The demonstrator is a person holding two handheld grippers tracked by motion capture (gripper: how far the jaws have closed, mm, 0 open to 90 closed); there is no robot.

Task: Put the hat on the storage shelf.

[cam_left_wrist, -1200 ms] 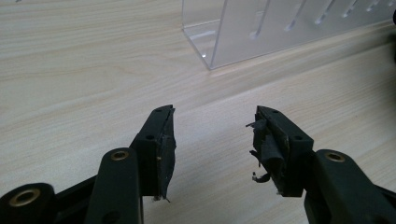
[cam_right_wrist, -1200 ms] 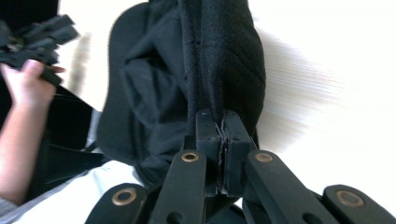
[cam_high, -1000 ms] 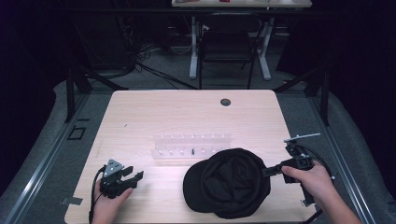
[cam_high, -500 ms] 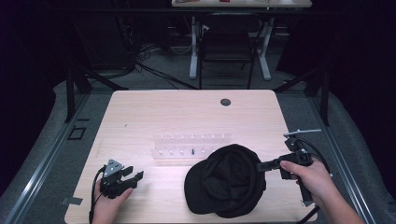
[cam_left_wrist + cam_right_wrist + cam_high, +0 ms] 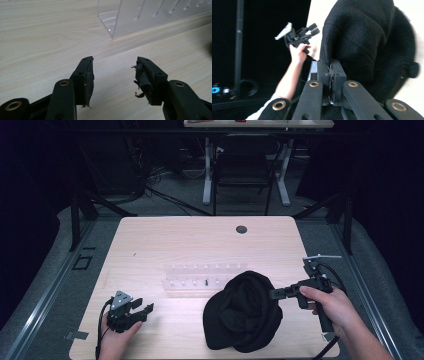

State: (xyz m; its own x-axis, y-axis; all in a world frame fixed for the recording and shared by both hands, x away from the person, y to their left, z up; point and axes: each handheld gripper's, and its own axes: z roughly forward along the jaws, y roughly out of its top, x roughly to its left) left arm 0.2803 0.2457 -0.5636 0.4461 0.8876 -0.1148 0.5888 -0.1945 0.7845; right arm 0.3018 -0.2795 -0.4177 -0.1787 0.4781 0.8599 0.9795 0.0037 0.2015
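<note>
High view: we see the black cap (image 5: 245, 312) on the near right part of the wooden table (image 5: 200, 240), its right edge lifted off the surface. The right gripper (image 5: 274, 293) has its jaws pressed together on that edge, and the right hand (image 5: 332, 306) holds the gripper level, pointing left. The left gripper (image 5: 144, 311) sits low at the near left corner, held by the left hand (image 5: 116, 337), well apart from the cap. A clear acrylic rack (image 5: 205, 276) lies between the two grippers, just behind the cap and touching or nearly touching it; we cannot tell which.

Left gripper view: we see the jaws of the left gripper (image 5: 113, 72) standing wide with nothing between them, bare table (image 5: 45, 37) below. The worn pads (image 5: 140, 75) show frayed edges. The corner of the rack (image 5: 140, 17) lies ahead.

Right gripper view: we see the right gripper (image 5: 331, 65) clamped narrow on a thin fold of the cap (image 5: 367, 42), the fabric hanging past the jaws. The left gripper (image 5: 298, 33) and left hand (image 5: 298, 52) appear farther off
</note>
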